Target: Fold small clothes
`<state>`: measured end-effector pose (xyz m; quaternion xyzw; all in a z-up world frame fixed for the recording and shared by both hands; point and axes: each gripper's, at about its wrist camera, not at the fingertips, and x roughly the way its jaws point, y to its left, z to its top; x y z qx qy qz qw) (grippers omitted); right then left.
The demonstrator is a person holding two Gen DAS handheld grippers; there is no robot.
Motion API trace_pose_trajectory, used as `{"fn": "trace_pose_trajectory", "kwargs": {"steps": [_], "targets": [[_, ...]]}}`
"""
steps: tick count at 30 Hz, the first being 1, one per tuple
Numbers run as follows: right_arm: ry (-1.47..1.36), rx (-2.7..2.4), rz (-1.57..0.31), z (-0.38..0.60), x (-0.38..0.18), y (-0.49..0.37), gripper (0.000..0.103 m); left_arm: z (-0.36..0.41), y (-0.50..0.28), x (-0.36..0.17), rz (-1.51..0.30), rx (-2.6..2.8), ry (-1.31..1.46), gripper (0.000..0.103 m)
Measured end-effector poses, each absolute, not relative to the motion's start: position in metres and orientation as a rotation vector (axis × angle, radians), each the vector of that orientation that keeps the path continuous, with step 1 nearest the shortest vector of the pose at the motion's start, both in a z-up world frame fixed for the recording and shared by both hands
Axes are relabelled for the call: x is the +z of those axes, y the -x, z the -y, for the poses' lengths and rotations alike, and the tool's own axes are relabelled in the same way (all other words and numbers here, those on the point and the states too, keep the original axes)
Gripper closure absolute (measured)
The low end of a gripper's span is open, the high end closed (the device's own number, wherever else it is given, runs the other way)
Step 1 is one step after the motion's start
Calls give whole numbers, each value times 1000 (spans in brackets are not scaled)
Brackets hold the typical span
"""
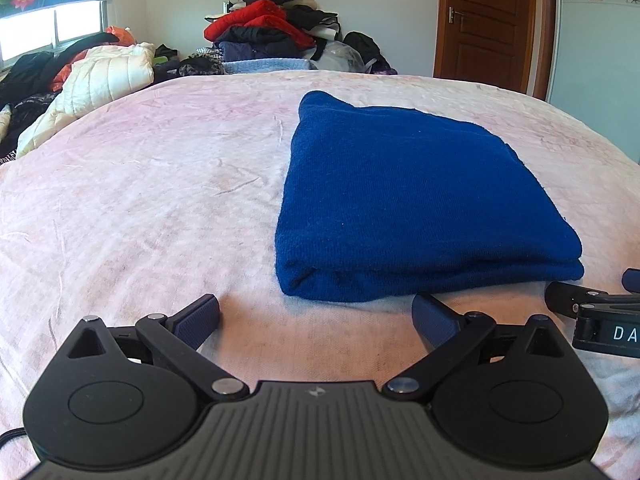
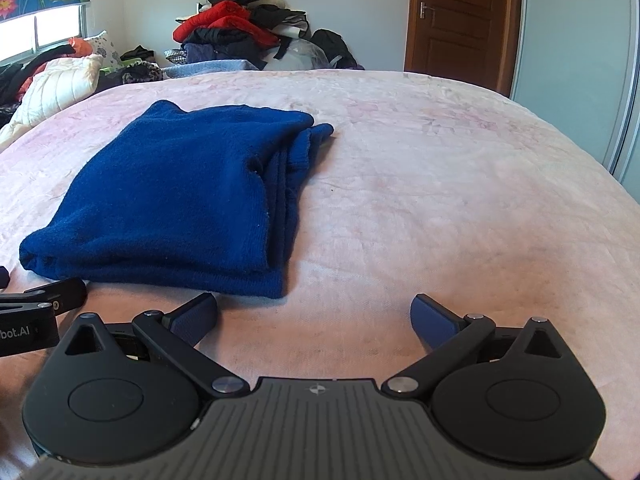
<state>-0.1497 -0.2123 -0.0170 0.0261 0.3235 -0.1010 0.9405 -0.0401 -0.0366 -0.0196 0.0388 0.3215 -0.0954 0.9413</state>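
Nearest, both tools rest low over the pink bedspread (image 1: 140, 208) with jaws spread wide and nothing between them. The left gripper (image 1: 316, 314) has bare cover between its pads; the right gripper (image 2: 314, 314) likewise, and each tool shows at the edge of the other's view, so they sit just beside one another.

Just ahead lies the blue garment (image 1: 400, 184) — ahead and right of the left jaws, ahead and left of the right jaws, its near fold close to the pads but apart from them. It looks already folded into a thick square, so the step in hand is probably a last tidy. The loose layered edges (image 2: 286, 184) on the right gripper's side stick out — pinch all layers together there, not only the top.

Far beyond, a clothes pile (image 1: 264, 28) stands past the bed.
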Motion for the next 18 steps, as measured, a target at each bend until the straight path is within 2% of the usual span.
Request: {"fn": "trace_pose_trajectory", "kwargs": {"steps": [18], "targets": [[-52,-207,-659,210,-17,152,1,37,40,-20,-656,-195,-79,0]]}}
